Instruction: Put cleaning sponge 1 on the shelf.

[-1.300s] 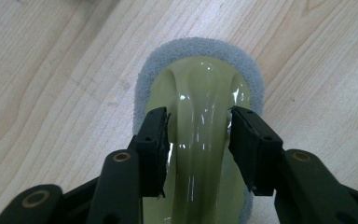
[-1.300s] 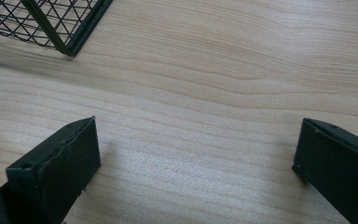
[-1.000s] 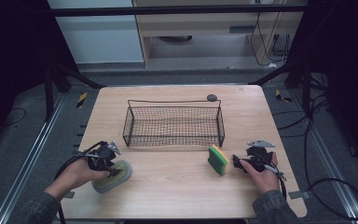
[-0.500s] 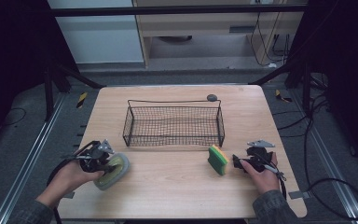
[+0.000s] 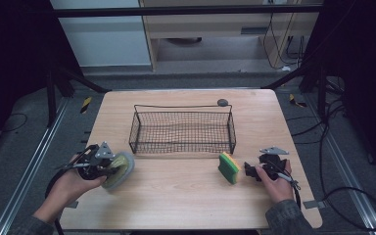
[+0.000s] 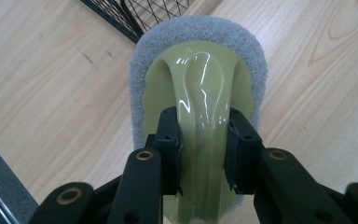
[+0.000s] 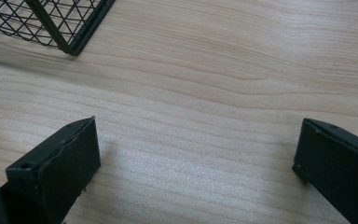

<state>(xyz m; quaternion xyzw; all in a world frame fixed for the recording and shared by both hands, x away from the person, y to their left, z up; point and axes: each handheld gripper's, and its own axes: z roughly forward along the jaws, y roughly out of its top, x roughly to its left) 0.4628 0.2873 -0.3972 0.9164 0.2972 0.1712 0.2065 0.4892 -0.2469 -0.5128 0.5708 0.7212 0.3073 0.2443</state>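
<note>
Beside wire basket (image 5: 183, 131): left tongs (image 6: 203, 140) clamp scrubber (image 6: 198, 84); right tongs (image 7: 196, 158) spread, sponge (image 5: 229, 167) near.

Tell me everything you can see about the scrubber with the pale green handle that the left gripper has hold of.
The scrubber is an oval cleaning pad: a glossy pale yellow-green plastic body with a raised ridge handle along its middle, edged by a grey fibrous scouring layer. The left gripper is shut on that ridge, one black jaw on each side. In the high view the scrubber is tilted up on edge at the near left of the wooden table, just short of the wire basket. Whether its lower edge touches the table cannot be told.
</note>
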